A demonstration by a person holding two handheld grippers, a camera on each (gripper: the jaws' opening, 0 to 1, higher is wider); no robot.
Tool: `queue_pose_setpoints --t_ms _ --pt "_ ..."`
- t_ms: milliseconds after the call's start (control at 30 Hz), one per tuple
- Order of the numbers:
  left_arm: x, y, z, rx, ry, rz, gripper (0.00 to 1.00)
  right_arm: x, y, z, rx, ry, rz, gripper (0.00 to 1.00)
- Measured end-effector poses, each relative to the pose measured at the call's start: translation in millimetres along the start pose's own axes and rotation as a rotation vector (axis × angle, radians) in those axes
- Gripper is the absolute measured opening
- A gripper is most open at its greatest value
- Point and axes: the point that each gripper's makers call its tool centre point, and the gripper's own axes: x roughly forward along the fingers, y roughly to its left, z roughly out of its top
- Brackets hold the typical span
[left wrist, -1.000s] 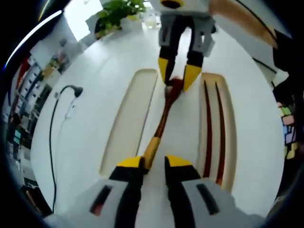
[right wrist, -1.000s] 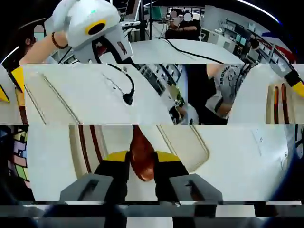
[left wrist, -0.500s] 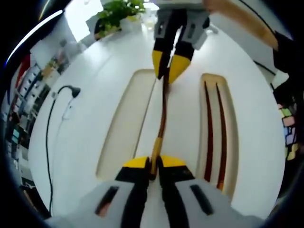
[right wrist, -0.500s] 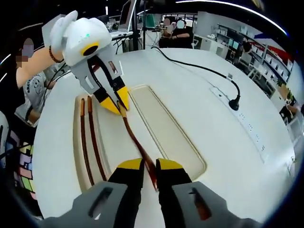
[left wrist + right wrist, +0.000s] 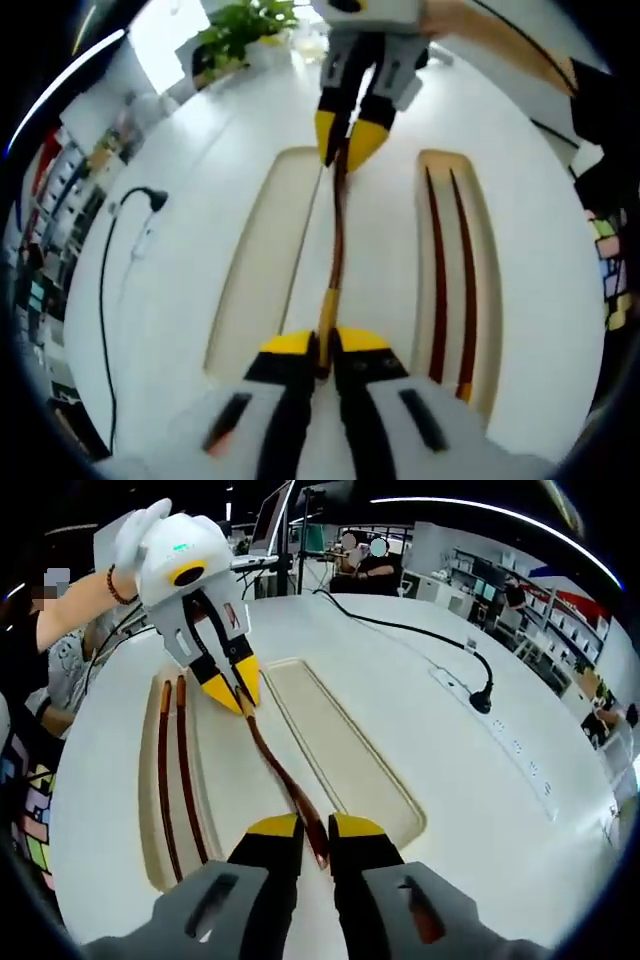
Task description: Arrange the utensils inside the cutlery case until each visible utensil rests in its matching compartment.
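Observation:
A long brown wooden spoon [image 5: 337, 230] stretches between my two grippers, above the white strip between the case's two compartments. My left gripper [image 5: 326, 345] is shut on its pale handle end. My right gripper [image 5: 345, 140] comes in from the top and is shut on the bowl end. In the right gripper view, my right gripper [image 5: 313, 830] pinches the spoon's [image 5: 275, 770] bowl, and the left gripper [image 5: 232, 688] holds the far end. Two dark chopsticks [image 5: 452, 275] lie in one beige compartment [image 5: 490, 300]; the chopsticks [image 5: 175, 770] lie side by side. The other compartment [image 5: 265, 260] holds nothing.
The case lies on a round white table [image 5: 180, 150]. A black cable with a plug [image 5: 150, 195] lies on the table beside the case, and the cable [image 5: 480, 695] ends near a white power strip [image 5: 525, 770]. A potted plant [image 5: 240, 30] stands at the table's edge. People sit beyond [image 5: 360, 550].
My left gripper's jaws, apart around the handle a second ago, have shut on it. The spoon has turned from bowl-flat to on edge and now runs straight between both grippers.

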Motion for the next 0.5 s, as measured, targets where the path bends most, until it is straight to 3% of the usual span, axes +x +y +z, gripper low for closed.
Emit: queue_pose_setpoints --t_ms 67,100,167,300,500 --pt "0 0.4 -0.3 -0.021 -0.020 -0.007 0.07 -4 -6 -6.3 -0.024 0.001 -0.039 0.05" --pt "0 0.3 -0.4 -0.031 -0.031 -0.011 0.07 -7 -13 -5.7 -0.017 -0.027 -0.075 0.04" --pt "-1 -0.4 -0.2 -0.037 -0.054 -0.012 0.07 -8 -13 -1.0 0.017 -0.115 -0.081 0.04" --pt "-1 -0.5 -0.2 -0.074 -0.102 -0.015 0.07 -6 -12 -3.8 -0.006 -0.152 -0.131 0.04" --pt "-2 -2.2 -0.1 -0.082 -0.139 -0.019 0.07 -9 -11 -2.7 0.060 -0.173 -0.172 0.04"
